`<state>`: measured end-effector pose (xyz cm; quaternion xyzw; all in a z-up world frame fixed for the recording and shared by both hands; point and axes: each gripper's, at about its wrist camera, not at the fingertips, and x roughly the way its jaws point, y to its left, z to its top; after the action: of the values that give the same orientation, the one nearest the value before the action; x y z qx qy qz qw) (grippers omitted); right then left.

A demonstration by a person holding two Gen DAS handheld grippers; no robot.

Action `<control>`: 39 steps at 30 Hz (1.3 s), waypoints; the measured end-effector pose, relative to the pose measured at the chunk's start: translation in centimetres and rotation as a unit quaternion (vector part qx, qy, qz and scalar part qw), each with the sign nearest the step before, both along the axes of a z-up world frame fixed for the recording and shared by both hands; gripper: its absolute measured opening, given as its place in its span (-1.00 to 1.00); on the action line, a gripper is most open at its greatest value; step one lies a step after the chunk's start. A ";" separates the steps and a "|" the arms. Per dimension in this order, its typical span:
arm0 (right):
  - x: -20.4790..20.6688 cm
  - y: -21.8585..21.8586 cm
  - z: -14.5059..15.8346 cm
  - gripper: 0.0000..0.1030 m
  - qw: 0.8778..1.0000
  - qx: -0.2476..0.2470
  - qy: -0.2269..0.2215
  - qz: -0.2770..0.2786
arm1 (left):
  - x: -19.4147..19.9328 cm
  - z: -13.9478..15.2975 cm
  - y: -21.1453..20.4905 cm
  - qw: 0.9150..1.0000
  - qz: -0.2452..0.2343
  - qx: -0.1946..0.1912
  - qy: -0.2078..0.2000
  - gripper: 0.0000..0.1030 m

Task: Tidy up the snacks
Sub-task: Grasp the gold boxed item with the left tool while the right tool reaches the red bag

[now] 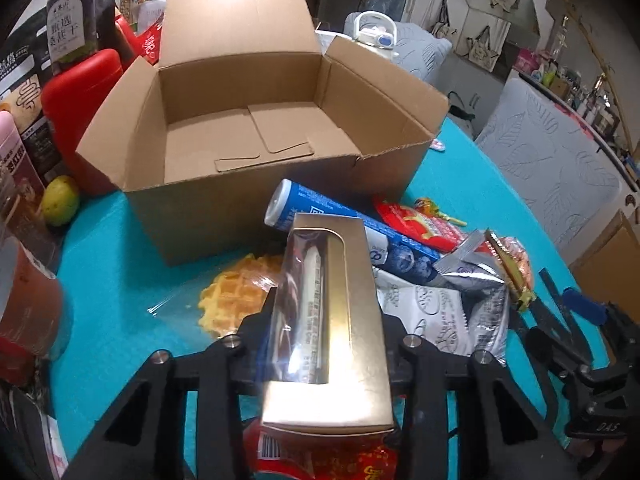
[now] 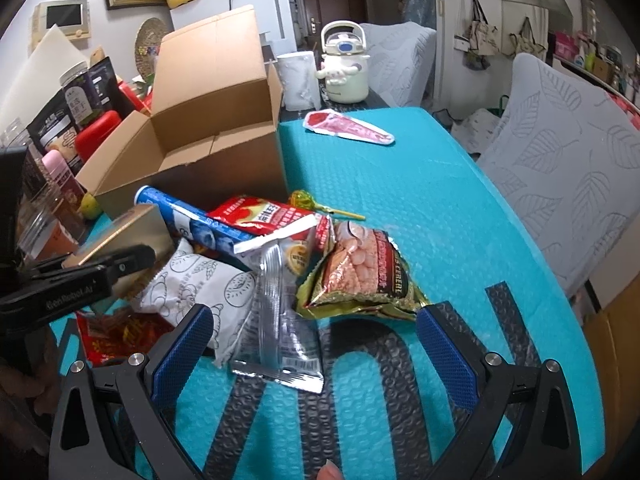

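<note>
The left gripper [image 1: 324,320] pinched a gold box [image 1: 332,308] bound for the empty carton [image 1: 248,136], while the right gripper [image 2: 316,348] hung spread over the snack pile

The open box [image 1: 248,140] is plain brown cardboard, matt; the table cover [image 2: 420,208] is turquoise bubble-textured plastic, bumpy with a slight sheen; the gold carton [image 1: 352,280] is glossy metallic card with a clear film window; the silver sachet [image 2: 280,320] is crinkled shiny foil; the right gripper's pads [image 2: 444,356] are blue, finely ribbed rubber on matt black plastic.
</note>
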<state>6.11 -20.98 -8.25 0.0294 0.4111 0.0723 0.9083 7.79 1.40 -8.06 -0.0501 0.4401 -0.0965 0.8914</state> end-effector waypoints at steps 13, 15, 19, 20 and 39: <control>-1.3 1.6 -0.1 1.00 0.999 0.031 0.011 0.041 | -4.7 3.7 3.1 0.999 0.036 -0.026 -0.031 -0.26; -1.7 2.4 0.0 1.00 0.998 0.035 0.011 0.055 | -5.9 4.0 3.8 0.998 0.048 -0.022 -0.034 -0.26; -2.5 4.5 -0.1 1.00 0.995 0.035 0.021 0.094 | -7.6 3.8 5.3 0.997 0.070 -0.019 -0.030 -0.26; -2.6 5.0 -0.2 1.00 0.994 0.034 0.022 0.101 | -8.1 3.6 5.7 0.996 0.077 -0.022 -0.026 -0.27; -1.9 14.3 -3.2 1.00 0.976 -0.031 0.006 0.215 | -12.6 -0.8 11.8 0.984 0.172 -0.039 0.003 -0.26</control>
<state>4.17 -6.69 -11.44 -0.0868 0.4150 0.2528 0.8697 -4.83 13.23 -8.83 -0.1602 0.4237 0.0417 0.8905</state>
